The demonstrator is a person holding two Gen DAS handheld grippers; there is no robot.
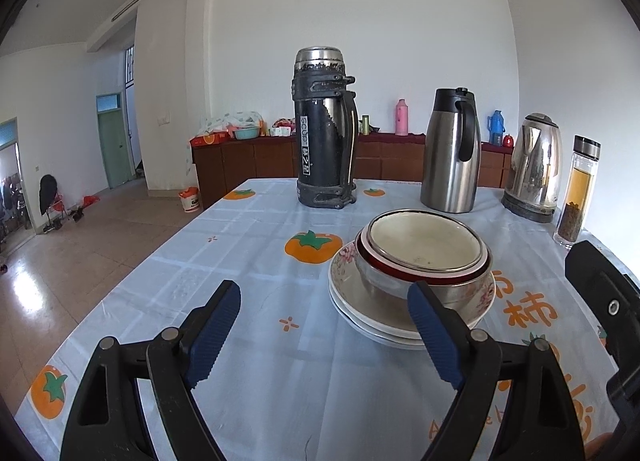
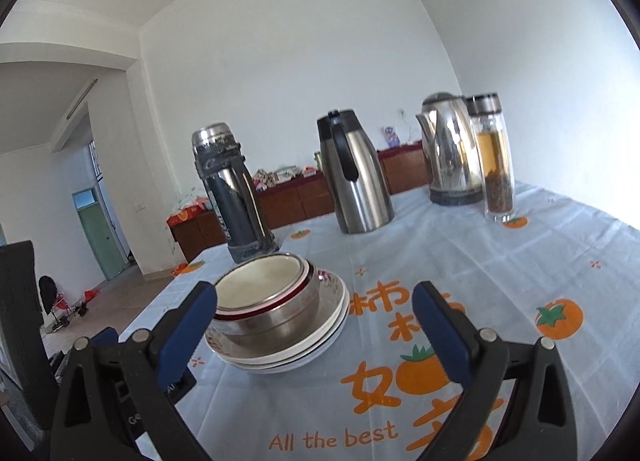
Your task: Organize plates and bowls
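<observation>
Already the bowls (image 1: 424, 257) sit nested on the stacked plates (image 1: 372, 321) mid-table — stacking looks done. My left gripper (image 1: 324, 337) and right gripper (image 2: 316, 333) both gape empty beside the pile; next, I judge, comes only clearing off without nudging it.

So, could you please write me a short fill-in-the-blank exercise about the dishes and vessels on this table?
1. The nested steel bowls sit on a stack of white ____.
2. Both the left gripper and the right gripper have their jaws ____.
3. The clear glass bottle with amber liquid stands right beside the shiny steel ____.
4. The pale blue tablecloth is printed with fruit coloured ____.

Missing words: plates; open; kettle; orange
</observation>
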